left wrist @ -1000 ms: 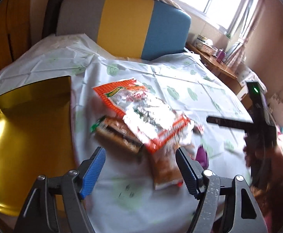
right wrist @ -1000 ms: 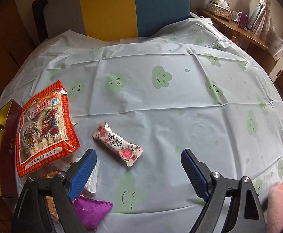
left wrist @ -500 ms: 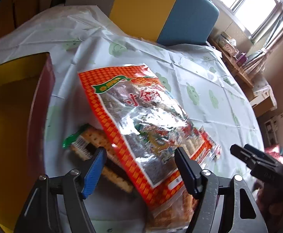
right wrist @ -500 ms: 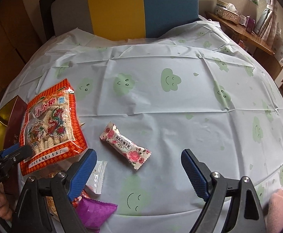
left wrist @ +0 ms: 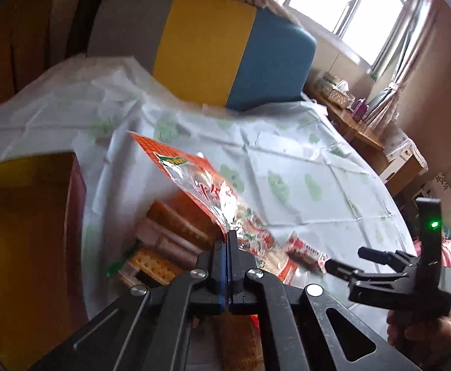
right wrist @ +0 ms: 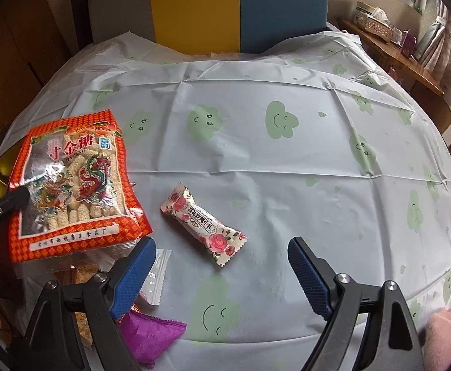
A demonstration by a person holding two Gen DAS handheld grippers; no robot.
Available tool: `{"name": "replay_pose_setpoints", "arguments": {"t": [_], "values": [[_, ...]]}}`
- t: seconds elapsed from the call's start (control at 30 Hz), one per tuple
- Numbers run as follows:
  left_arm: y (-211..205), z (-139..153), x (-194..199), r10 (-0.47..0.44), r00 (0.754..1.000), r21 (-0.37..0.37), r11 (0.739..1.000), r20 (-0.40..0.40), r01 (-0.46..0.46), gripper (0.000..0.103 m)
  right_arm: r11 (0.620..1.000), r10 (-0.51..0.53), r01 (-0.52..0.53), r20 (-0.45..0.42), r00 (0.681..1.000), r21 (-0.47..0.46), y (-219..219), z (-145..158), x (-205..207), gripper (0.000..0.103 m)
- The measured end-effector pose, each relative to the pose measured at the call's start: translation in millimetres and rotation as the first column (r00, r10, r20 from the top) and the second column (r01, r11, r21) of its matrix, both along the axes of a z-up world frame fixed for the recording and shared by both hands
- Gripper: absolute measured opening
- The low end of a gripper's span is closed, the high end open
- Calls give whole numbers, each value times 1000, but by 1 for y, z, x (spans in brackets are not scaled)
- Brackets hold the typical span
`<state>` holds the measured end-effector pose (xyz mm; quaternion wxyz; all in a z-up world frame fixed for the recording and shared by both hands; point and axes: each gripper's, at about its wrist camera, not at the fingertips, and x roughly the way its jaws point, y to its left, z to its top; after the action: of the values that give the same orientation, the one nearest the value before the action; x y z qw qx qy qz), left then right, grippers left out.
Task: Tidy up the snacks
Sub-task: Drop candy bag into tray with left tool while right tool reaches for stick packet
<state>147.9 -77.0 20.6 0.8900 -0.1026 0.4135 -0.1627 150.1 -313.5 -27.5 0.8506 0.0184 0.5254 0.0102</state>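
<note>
Pinching the near edge of the orange snack bag [left wrist: 213, 191] between its jaws, which have just been closing, our left gripper [left wrist: 226, 247] now stands fully together on the bag's thin film, and the bag tilts up off the pile beneath it. In the right wrist view the same bag [right wrist: 74, 185] sits at the left of the table, overlapping cracker packs, with the gold box [left wrist: 24, 232] just beside it on the far left. We judge the bag light, crinkly and slippery, its contents brittle, so a hold on the flat sealed border is better than a squeeze on the filled middle; it will likely sag and swing from one edge. Our right gripper [right wrist: 222, 266] hangs with its jaws wide apart and nothing between them, above the rose-printed candy [right wrist: 202, 219], which lies alone on the tablecloth [right wrist: 287, 185]. That candy looks small, light and firm enough to take across its middle. A purple packet [right wrist: 151, 337] and a clear wrapper [right wrist: 157, 272] lie near the right gripper's left finger. Most of the cloth to the right and beyond is open, giving free room; the box wall is the edge to clear, we think, when carrying the bag leftward.
</note>
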Motion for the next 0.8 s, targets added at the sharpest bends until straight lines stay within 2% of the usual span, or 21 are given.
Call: {"name": "replay_pose_setpoints", "arguments": {"t": [0.2,0.3,0.37,0.47,0.6,0.8], "values": [[23,47,-2,8,994,-15,1000,113,-7,0,1000,10,-10,-3,1000,-23,2,-1,-1,85],[39,67,-8,20,988,-5,1000,151,-19,0,999,19,-19,5,1000,-30,4,-1,-1,85],[52,76,-16,38,985,-6,999,171,-37,0,999,32,-31,12,999,-22,6,1,-2,78],[74,87,-26,68,980,-1,998,189,-69,0,999,42,-42,22,999,0,8,3,-4,78],[109,89,-44,121,973,13,992,197,-126,0,998,64,-65,31,997,26,14,6,-7,78],[153,74,-67,211,960,52,973,182,-224,0,992,121,-123,50,991,32,30,9,-13,78]]}}
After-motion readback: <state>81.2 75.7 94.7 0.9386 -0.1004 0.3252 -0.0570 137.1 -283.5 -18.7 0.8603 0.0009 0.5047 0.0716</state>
